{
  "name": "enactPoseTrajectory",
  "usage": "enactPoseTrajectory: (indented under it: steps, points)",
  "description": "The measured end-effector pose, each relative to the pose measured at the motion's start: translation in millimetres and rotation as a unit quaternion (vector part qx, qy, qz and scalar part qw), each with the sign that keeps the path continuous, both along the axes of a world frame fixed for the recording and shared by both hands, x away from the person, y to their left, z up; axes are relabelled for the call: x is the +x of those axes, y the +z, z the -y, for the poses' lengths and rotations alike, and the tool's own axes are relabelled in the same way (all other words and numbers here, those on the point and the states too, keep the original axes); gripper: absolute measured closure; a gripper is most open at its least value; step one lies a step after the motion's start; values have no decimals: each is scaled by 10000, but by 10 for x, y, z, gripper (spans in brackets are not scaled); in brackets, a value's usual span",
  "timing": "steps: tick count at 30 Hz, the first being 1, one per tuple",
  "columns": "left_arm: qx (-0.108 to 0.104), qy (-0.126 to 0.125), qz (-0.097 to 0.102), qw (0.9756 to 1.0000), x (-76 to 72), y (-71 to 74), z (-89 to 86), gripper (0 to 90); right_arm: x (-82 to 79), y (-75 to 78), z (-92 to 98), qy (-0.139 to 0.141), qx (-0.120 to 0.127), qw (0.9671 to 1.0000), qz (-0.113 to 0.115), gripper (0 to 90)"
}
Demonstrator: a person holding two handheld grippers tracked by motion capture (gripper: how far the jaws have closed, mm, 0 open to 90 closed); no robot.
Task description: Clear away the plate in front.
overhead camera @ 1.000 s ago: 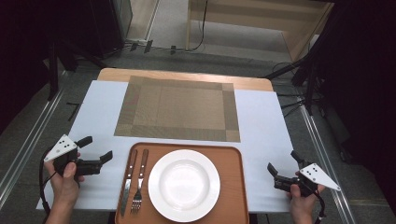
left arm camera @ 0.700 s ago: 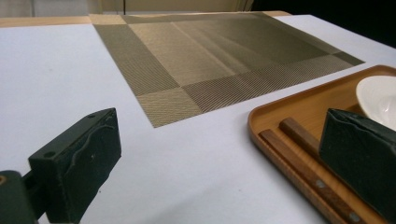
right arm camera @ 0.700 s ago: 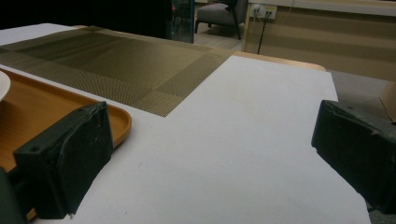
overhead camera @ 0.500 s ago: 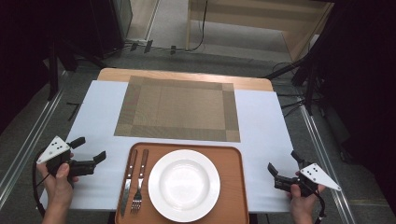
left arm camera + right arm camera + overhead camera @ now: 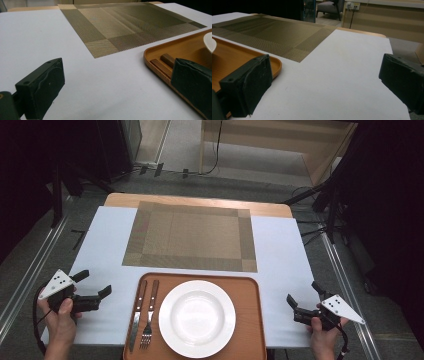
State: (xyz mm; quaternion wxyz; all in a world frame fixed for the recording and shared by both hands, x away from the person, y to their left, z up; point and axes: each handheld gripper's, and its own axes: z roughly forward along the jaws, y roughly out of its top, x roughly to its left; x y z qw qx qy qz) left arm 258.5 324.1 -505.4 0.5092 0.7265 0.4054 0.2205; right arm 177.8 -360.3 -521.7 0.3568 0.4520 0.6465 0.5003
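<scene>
Left gripper view: spread left gripper (image 5: pixel 117 85) partly hides tray (image 5: pixel 160 53); plate (image 5: pixel 208 41) cut off.

Woven placemat (image 5: pixel 191 236) on white table cover (image 5: pixel 280 250), chair (image 5: pixel 331 6) beyond

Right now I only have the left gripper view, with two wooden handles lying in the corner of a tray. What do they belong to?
Observer: A knife and a fork, side by side at the left end of the tray.
Operator: Is the white plate beside them carrying anything?
Observer: No, the white plate is empty.
Operator: Where are the right tongs?
Observer: The right tongs are open, to the right of the tray, at the edge of the white sheet.
</scene>
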Motion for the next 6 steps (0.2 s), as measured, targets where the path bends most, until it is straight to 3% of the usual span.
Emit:
enactPoseTrajectory:
  steps: [6]
  points:
    - [-136, 21, -18, 9999, 9, -7, -26, 0, -2, -2, -3, -45, 28, 10000, -19, 0]
